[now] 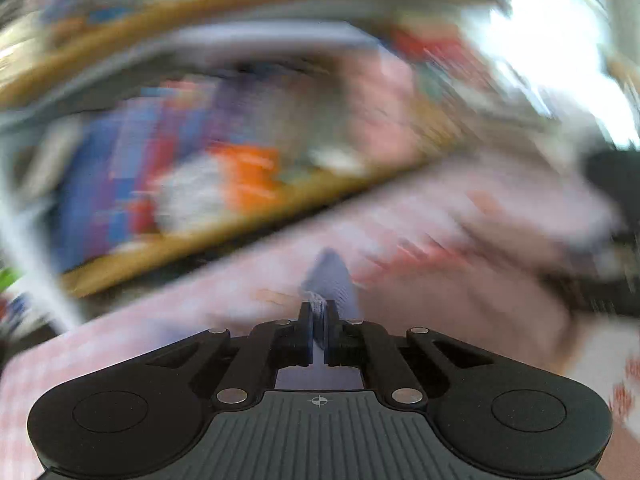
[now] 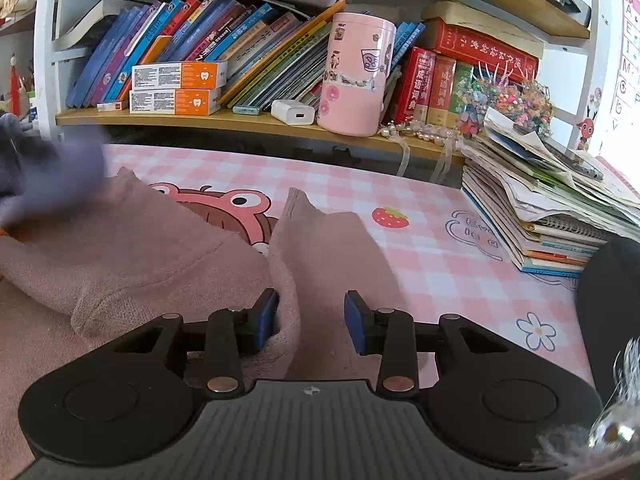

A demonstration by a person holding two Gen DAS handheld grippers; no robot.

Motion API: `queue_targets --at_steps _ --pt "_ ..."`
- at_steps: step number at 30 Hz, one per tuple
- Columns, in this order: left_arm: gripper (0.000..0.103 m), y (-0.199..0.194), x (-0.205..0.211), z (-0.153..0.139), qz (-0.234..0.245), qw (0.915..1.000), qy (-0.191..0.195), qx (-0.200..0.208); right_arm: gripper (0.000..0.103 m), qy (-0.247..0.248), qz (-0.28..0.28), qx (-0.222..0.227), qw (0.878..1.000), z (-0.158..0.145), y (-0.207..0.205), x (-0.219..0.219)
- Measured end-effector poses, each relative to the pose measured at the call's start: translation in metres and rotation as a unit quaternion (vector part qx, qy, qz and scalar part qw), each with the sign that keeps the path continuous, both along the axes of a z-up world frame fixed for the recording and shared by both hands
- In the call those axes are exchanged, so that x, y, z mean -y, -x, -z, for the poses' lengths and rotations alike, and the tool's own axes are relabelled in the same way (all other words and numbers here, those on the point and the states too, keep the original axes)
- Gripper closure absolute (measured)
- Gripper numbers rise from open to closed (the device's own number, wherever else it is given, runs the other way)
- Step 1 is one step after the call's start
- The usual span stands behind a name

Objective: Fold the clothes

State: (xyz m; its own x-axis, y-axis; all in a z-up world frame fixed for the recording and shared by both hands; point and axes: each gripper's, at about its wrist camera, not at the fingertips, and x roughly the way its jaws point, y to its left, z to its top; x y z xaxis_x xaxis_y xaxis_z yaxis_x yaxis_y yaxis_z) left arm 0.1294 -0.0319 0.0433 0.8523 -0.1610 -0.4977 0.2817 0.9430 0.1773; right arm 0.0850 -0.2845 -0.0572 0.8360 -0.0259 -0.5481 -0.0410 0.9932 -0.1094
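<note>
Pink knit garment heaped on desk, soft, limp; best taken at hem. Left tongs clamped on bluish cloth; right tongs apart, straddling raised fold

Fuzzy knit garment, glossy tablecloth

The left gripper has its jaws pressed together on a strip of bluish-grey cloth, its view heavily blurred. The right gripper points down at a slant, jaws partly apart, a fold of pink knit garment between its blue pads.
</note>
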Motion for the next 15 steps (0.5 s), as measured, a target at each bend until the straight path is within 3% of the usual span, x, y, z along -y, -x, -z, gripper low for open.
queue_targets --at_steps 2,4,7,10,14,15 --pt "0.099 0.005 -0.058 -0.027 -0.066 0.9971 0.02 0.031 0.069 0.001 0.0 0.0 1.0 0.0 0.0 0.0" --pt "0.099 0.014 -0.116 -0.045 -0.141 0.9884 0.027 0.05 0.069 0.002 0.001 -0.001 1.0 0.0 0.0 0.0" --pt "0.099 0.04 -0.199 -0.055 -0.253 0.9637 0.043 0.072 0.069 0.005 0.001 -0.002 1.0 0.0 -0.001 -0.001" --pt "0.099 0.067 -0.257 -0.054 -0.339 0.9353 0.039 0.096 0.069 0.007 0.002 -0.002 1.0 0.001 -0.001 -0.001" --pt "0.095 0.097 -0.306 -0.043 -0.407 0.9056 0.045 0.112 0.069 0.01 0.003 -0.002 1.0 0.001 -0.002 -0.001" --pt "0.089 0.103 -0.314 -0.039 -0.421 0.8982 0.048 0.116 0.069 0.012 0.003 -0.002 1.0 0.001 -0.002 -0.001"
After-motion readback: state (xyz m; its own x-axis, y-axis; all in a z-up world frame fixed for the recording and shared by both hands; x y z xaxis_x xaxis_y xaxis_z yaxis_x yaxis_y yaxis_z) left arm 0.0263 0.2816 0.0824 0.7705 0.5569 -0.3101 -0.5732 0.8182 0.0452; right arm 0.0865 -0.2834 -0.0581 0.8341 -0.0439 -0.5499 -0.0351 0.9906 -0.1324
